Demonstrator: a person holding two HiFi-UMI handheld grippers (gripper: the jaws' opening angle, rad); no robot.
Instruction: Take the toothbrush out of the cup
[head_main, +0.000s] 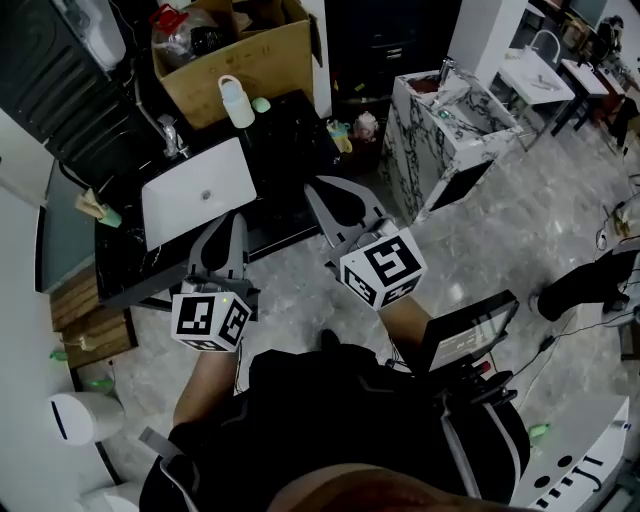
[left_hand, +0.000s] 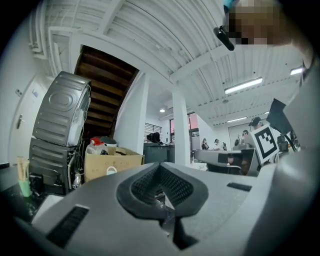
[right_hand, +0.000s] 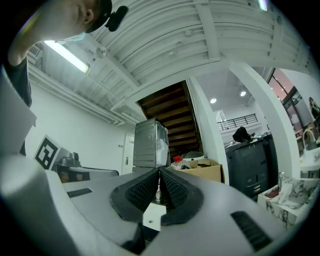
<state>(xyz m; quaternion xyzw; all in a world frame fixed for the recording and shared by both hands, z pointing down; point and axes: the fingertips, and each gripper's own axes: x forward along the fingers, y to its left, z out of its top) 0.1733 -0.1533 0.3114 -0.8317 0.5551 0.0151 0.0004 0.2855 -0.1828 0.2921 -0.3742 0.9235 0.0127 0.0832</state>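
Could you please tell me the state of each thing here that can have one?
left gripper, shut and empty.
right gripper, shut and empty.
toothbrush, standing in the cup.
cup, upright.
cardboard box, open at the top.
sink, empty.

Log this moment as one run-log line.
stage: pre-grasp | left hand-held gripper: shut, empty | right hand-held gripper: shut, empty | toothbrush: in cup, untouched

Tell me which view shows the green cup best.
Left gripper view: green cup stands side-on at the left edge, tan handle sticking up. Head view: same cup, small, from above, left of the white sink. Right gripper view: not in frame.
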